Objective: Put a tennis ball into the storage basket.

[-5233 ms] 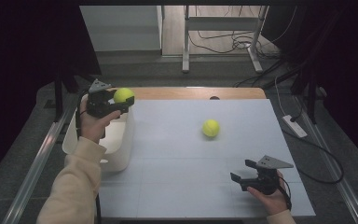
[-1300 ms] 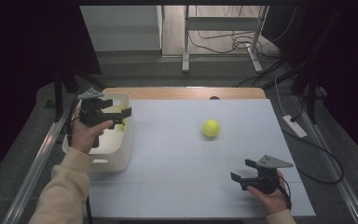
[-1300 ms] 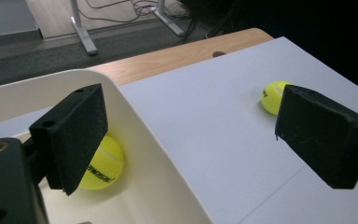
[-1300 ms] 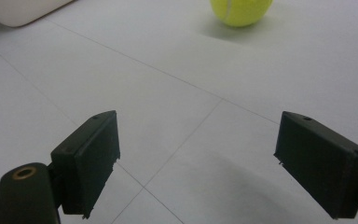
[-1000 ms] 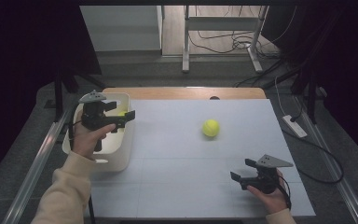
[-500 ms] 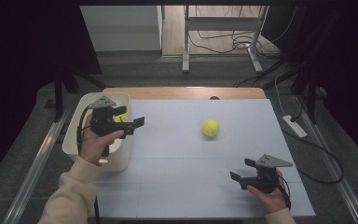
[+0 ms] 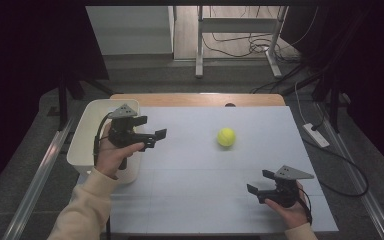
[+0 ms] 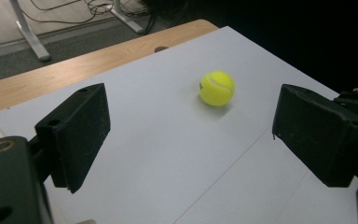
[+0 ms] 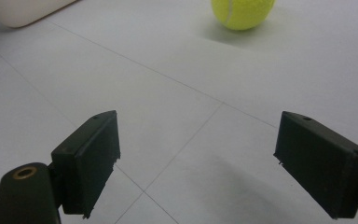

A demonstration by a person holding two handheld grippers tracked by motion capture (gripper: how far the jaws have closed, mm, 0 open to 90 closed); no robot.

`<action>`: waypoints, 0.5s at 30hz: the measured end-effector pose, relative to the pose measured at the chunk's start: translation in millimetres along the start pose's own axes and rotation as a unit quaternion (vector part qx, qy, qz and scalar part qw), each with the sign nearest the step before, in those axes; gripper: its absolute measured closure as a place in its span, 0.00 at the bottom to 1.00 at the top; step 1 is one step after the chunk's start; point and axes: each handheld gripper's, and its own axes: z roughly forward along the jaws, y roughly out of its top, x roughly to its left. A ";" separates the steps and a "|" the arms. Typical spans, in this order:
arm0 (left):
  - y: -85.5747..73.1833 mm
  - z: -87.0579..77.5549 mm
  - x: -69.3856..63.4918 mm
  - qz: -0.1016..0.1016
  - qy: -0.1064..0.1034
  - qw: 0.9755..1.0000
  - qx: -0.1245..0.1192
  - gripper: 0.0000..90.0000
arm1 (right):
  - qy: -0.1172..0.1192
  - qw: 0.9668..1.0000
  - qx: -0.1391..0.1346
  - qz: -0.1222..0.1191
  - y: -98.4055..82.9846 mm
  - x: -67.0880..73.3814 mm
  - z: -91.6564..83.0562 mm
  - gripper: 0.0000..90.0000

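White bin (image 7: 87, 142) at the table's left edge: the receptacle, set within easy reach of the left hand. Left gripper (image 7: 152, 134), just beside the bin's right wall and pointed along the table (image 7: 195, 200) toward the tennis ball (image 7: 226, 136); its jaws stand spread and empty, the ball framed between them in the left gripper view (well short of contact), presumably lined up for a pick. The ball lies free near the table's centre, right of the middle. Right gripper (image 7: 258, 182), low at the near right corner, jaws likewise spread with nothing between them, apparently parked clear of the left hand's path.
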 end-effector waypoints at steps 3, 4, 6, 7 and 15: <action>0.2 2.4 -3.2 0.002 -0.003 1.000 0.001 0.13 | 0.000 1.000 0.000 -0.003 0.1 0.0 0.1 0.15; 0.2 3.2 -4.4 0.003 -0.004 1.000 0.001 0.13 | 0.000 1.000 0.000 -0.003 0.2 0.1 0.0 0.15; 0.0 4.8 -6.7 0.006 -0.005 1.000 0.001 0.13 | 0.000 1.000 -0.001 -0.002 0.2 0.2 -0.3 0.15; -0.3 5.9 -8.0 0.006 -0.006 1.000 0.001 0.13 | 0.000 1.000 -0.001 -0.003 0.2 0.0 -0.5 0.15; -1.3 12.0 -13.5 0.009 -0.013 1.000 0.004 0.13 | -0.001 1.000 -0.002 -0.002 0.3 -0.4 -0.4 0.15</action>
